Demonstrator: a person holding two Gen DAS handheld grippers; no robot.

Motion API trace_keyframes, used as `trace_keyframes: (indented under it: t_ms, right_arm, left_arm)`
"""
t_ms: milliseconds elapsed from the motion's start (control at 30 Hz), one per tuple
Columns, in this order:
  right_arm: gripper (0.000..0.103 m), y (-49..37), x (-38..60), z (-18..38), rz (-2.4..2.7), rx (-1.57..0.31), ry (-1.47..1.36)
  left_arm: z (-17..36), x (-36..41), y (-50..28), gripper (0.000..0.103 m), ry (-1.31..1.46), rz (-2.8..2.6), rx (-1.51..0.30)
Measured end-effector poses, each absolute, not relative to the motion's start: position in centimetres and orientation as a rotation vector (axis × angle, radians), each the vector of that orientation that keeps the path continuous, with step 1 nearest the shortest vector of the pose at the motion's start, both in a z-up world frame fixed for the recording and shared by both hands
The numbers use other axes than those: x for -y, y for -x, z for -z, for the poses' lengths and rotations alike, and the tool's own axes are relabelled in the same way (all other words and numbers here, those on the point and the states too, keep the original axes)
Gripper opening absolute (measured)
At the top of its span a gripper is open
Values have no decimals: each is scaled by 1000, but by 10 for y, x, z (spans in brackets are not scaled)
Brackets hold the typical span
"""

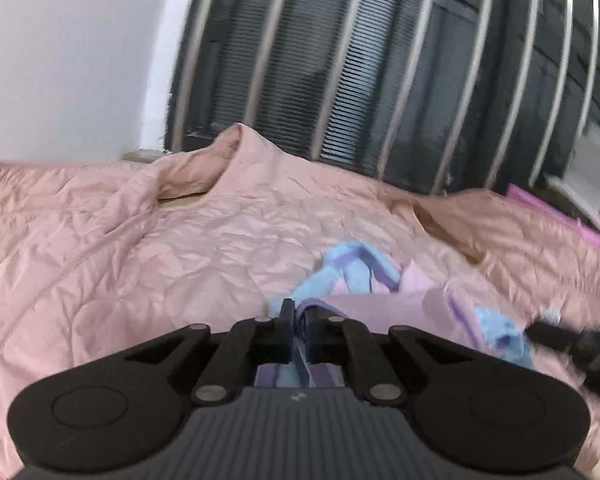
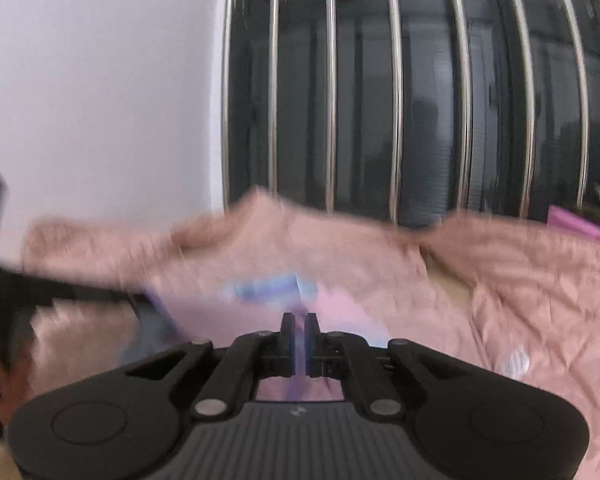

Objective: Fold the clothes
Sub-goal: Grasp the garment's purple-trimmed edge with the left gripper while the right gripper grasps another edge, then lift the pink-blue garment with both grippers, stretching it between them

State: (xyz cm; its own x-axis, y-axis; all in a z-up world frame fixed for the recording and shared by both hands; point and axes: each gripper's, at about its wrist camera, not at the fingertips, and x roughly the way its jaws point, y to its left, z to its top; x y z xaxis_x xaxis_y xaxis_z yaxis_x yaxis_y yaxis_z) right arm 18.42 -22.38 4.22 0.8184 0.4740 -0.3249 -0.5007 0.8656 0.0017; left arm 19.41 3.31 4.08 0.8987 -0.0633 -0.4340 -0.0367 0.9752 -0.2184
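A small pink garment [image 1: 364, 300] with blue and purple trim lies on a pink quilted bedspread [image 1: 120, 248]. My left gripper [image 1: 299, 316] is shut on a blue and purple edge of the garment. My right gripper [image 2: 299, 324] is shut on another purple edge of the same garment [image 2: 340, 308]; this view is blurred by motion. The right gripper's black body [image 1: 572, 340] shows at the right edge of the left wrist view, by the garment's blue trim. The left gripper's dark body [image 2: 40, 292] shows at the left of the right wrist view.
The bedspread [image 2: 540, 300] is rumpled, with raised folds at the back. Behind it stand a white wall [image 1: 60, 60] and a dark window with metal bars [image 1: 380, 60]. A magenta item [image 1: 556, 212] and a white object [image 1: 596, 184] lie at the far right.
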Motion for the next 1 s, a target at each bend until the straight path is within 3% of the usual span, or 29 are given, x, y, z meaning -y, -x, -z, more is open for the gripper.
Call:
trace_keyframes:
  t_ms: [167, 200, 267, 400, 500, 633, 700, 833, 1000]
  right_arm:
    - [22, -176, 218, -39, -621, -303, 109]
    - [29, -175, 217, -39, -641, -298, 114]
    - [31, -172, 215, -38, -681, -290, 124]
    - [27, -173, 207, -28, -669, -324, 178]
    - [4, -174, 201, -20, -651, -355, 222]
    - [3, -175, 195, -14, -620, -374, 271]
    - [3, -171, 199, -23, -534, -277, 277]
    - [3, -172, 206, -27, -312, -140, 322]
    - [4, -174, 212, -28, -269, -119, 294]
  left_arm:
    - [-42, -40, -194, 4, 246, -2, -450]
    - [-43, -40, -194, 4, 246, -1, -448]
    - [-45, -40, -191, 4, 250, 2, -426]
    - [-49, -40, -186, 4, 260, 11, -397]
    - [-49, -40, -187, 4, 273, 24, -400]
    - [-50, -38, -187, 5, 257, 22, -398]
    - [-49, -38, -187, 7, 257, 29, -408]
    - [-46, -25, -188, 31, 195, 64, -430]
    - [-36, 3, -192, 39, 32, 66, -486]
